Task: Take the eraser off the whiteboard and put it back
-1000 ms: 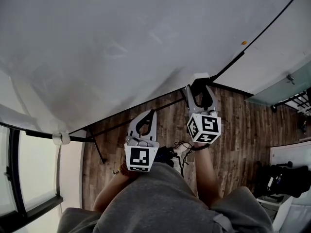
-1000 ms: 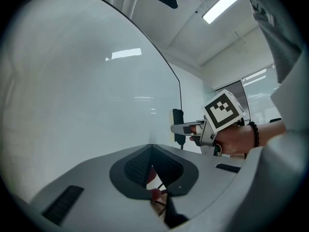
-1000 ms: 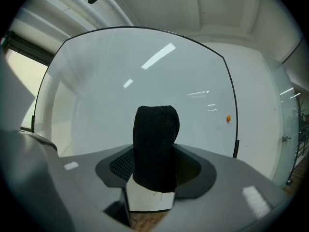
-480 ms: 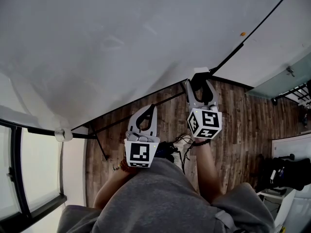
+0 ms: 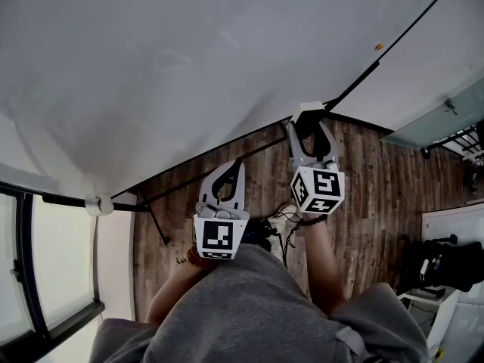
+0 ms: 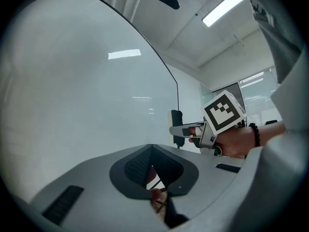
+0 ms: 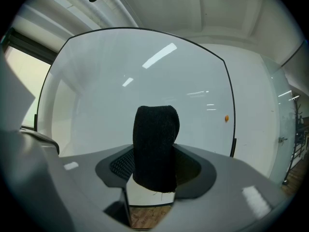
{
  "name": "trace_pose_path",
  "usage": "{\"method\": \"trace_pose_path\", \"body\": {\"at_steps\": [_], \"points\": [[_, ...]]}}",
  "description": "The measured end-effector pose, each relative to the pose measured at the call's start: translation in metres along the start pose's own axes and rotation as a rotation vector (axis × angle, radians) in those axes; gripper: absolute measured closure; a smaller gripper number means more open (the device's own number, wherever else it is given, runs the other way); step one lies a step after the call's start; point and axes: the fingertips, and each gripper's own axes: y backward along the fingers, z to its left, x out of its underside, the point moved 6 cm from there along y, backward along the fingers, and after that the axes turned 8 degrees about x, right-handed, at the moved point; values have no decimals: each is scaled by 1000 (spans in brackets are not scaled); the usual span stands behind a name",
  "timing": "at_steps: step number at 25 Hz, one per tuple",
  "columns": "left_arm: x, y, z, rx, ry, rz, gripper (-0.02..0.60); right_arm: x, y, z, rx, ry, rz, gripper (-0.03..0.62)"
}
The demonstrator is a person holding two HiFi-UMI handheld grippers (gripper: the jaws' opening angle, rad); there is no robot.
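Right tongs (image 5: 308, 127) are pinching the eraser (image 7: 155, 149), which stands upright between the pads with its black felt end up. Left tongs (image 6: 151, 149) are pressed together on nothing, held low over the wood floor (image 5: 378, 195) and apart from the board.

The eraser is at the lower edge of the whiteboard (image 5: 189, 66), close by its black frame (image 5: 355, 85). We cannot tell whether it touches or is just off.

We judge the step in hand to be work right at the board face. Whether the eraser is coming away or going back on, it should meet or leave the surface flat, not corner first. If we are seating it, we let go only once it holds, ease the pads apart slowly, then draw straight back so nothing drags it.

The right gripper view gives the felt weave, the depth of the grip and a small orange dot (image 7: 226, 118) on the board, but not the gap to the board. The left gripper view shows eraser and tongs side-on. The head view alone places both tongs.
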Motion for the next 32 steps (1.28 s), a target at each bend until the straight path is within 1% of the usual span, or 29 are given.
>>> {"method": "trace_pose_path", "body": {"at_steps": [10,14,32], "points": [[3,4,5,-3,17,-6,575,3,0,5,7,22,13,358],[-1,3,11,-10,36,-16,575,1,-3,6,5,35,16,358],[-4,0,18,-25,24,-21,575,-1,-12,11,-9,26,3,358]]}}
